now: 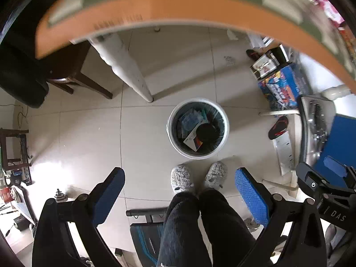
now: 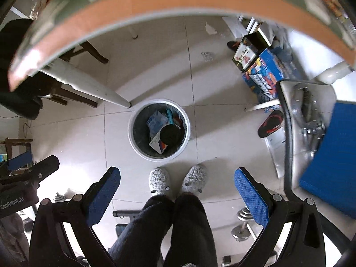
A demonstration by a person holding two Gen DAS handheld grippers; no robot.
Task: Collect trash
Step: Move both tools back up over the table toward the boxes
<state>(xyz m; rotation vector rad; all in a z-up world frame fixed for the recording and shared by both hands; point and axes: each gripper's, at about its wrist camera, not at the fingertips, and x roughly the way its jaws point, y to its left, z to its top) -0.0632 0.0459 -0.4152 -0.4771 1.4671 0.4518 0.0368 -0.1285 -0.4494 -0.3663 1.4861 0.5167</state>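
- Closest, both of my grippers, left (image 1: 179, 198) and right (image 2: 176, 198), are spread wide with nothing held, aimed down past the person's legs (image 1: 200, 227) and slippers (image 1: 198, 175).
- Beside each, the other gripper's body reads "DAS" and "GenRobot.AI".
- Next, the bin (image 1: 198, 128) stands on the floor just ahead of the slippers, trash (image 1: 193, 141) already inside, so I judge drops land easily.
- Overhead, the surface's orange edge (image 1: 155, 6) carries blurred, unreadable print.

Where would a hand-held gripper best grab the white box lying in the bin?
The white box leans tilted among the trash in the bin. Grip its raised upper edge from straight above, fingers across its thin sides; the black round item crowds one side.
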